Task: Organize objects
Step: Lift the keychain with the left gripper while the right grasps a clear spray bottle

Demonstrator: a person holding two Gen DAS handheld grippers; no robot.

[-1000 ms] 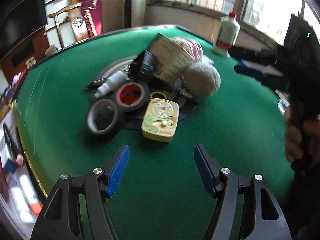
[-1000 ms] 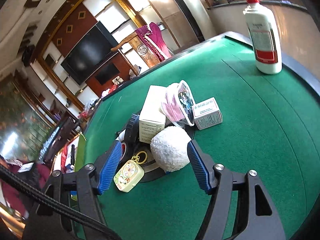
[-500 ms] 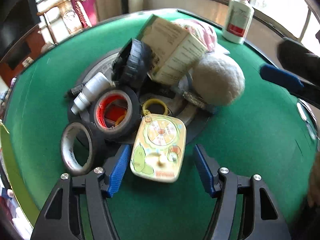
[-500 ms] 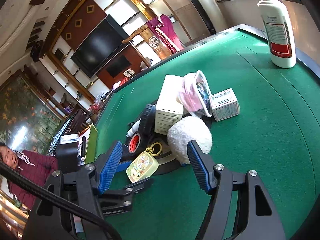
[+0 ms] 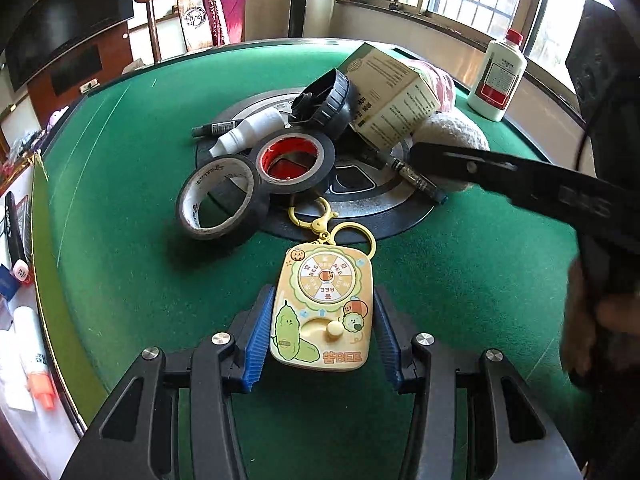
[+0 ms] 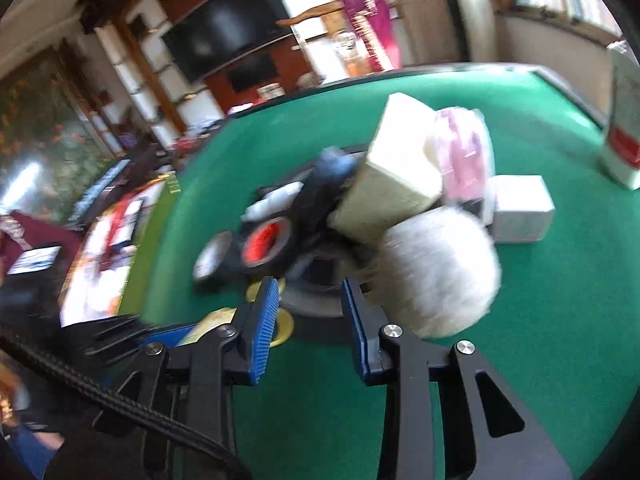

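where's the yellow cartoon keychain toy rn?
Left wrist view, bottom centre: the yellow cartoon keychain toy lies on the green felt table, between the left hand-held gripper pads, just in front of the grey tape roll.

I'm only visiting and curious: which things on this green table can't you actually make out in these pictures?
- Left wrist view: the pink item, mostly hidden behind the tilted cardboard box.
- Right wrist view: the white bottle, cut off by the right edge, its label smeared by motion blur.
- Right wrist view: the small white box, its print lost to the same blur.
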